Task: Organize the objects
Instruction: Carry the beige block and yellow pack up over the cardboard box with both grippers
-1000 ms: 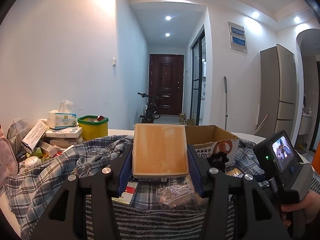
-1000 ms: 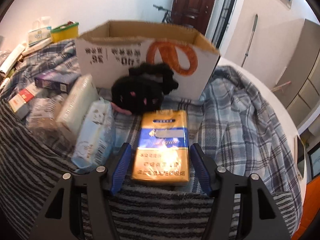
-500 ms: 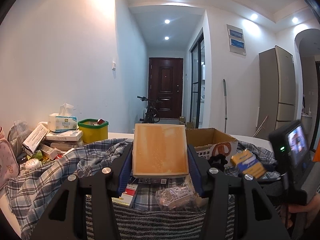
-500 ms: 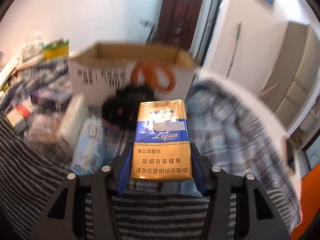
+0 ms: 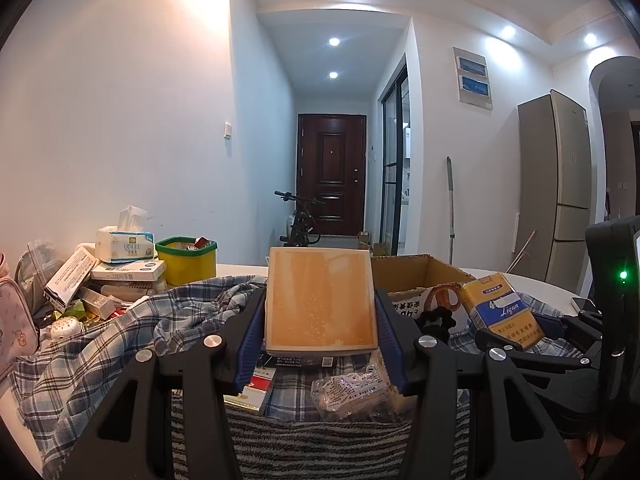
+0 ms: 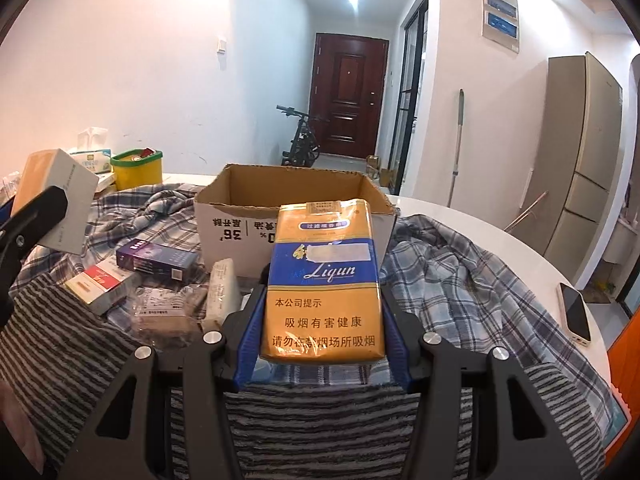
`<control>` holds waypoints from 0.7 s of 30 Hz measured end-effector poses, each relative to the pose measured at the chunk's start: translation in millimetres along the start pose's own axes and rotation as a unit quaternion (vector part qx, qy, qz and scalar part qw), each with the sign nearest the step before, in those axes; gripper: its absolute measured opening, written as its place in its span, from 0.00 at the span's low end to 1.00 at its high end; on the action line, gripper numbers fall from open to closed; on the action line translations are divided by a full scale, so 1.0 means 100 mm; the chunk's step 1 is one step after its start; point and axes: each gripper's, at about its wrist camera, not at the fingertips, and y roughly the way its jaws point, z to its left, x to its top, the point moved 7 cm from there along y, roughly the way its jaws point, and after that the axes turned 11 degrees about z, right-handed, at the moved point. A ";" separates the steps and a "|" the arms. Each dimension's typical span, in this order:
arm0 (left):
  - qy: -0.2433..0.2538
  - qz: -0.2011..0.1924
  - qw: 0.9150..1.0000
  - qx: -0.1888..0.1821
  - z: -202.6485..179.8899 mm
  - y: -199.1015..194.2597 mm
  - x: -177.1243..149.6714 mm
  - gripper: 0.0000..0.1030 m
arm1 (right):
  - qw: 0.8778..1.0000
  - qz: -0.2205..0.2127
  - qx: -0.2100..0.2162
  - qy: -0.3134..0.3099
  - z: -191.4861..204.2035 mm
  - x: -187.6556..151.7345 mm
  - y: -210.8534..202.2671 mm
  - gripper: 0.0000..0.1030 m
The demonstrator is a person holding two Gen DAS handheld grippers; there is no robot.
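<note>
Your left gripper [image 5: 321, 312] clamps an orange-faced box [image 5: 321, 298]; your right gripper [image 6: 322, 300] clamps the Liqun carton [image 6: 323, 280], both held above the plaid cloth [image 6: 452, 280]. Only the right view shows the cardboard box [image 6: 288, 204] interior and a phone [image 6: 575, 316].

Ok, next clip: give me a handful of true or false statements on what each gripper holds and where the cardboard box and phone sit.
1. The left gripper is shut on an orange box. True.
2. The right gripper is open, holding nothing. False: it is shut on a yellow and blue Liqun cigarette pack.
3. The cardboard box is open at the top. True.
4. The cigarette pack lies inside the cardboard box. False: it is held up in front of the box, clear of it.
5. A phone lies on the white table, to the right of the plaid cloth. True.
</note>
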 end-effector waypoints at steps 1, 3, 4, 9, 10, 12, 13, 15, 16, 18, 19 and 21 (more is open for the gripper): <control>0.000 0.001 1.000 0.000 0.00 0.00 0.00 0.52 | 1.000 -0.002 -0.001 0.001 -0.01 0.00 -0.01 0.51; 0.000 0.000 1.000 0.000 0.00 -0.01 0.00 0.52 | 1.000 -0.007 -0.003 0.003 -0.03 0.01 -0.02 0.51; 0.000 -0.001 1.000 0.000 0.00 -0.01 0.00 0.52 | 1.000 -0.008 -0.004 0.005 -0.03 0.01 -0.03 0.51; 0.006 -0.001 1.000 0.008 -0.01 -0.02 0.01 0.52 | 1.000 -0.014 -0.005 0.004 -0.03 0.04 -0.07 0.51; 0.011 -0.006 1.000 0.014 -0.04 -0.05 0.03 0.52 | 1.000 -0.018 -0.006 0.002 -0.03 0.05 -0.09 0.51; 0.023 -0.021 1.000 0.004 -0.09 -0.15 0.10 0.52 | 1.000 -0.031 -0.006 0.002 -0.04 0.11 -0.17 0.51; 0.024 -0.024 0.999 0.001 -0.10 -0.21 0.14 0.52 | 0.999 -0.038 -0.005 0.002 -0.05 0.15 -0.22 0.51; 0.021 -0.023 0.999 -0.008 -0.10 -0.29 0.26 0.52 | 0.999 -0.052 0.001 0.000 -0.05 0.22 -0.33 0.51; 0.022 -0.022 0.999 -0.013 -0.10 -0.32 0.31 0.52 | 0.998 -0.060 0.003 -0.003 -0.05 0.26 -0.39 0.51; 0.029 -0.023 0.999 -0.020 -0.11 -0.37 0.44 0.52 | 0.997 -0.079 0.000 -0.009 -0.07 0.34 -0.52 0.51; 0.031 -0.027 0.999 -0.022 -0.12 -0.41 0.50 0.52 | 0.996 -0.089 -0.002 -0.011 -0.08 0.38 -0.59 0.51; 0.029 -0.036 0.998 -0.033 -0.12 -0.48 0.63 0.52 | 0.994 -0.104 0.006 -0.029 -0.07 0.47 -0.72 0.51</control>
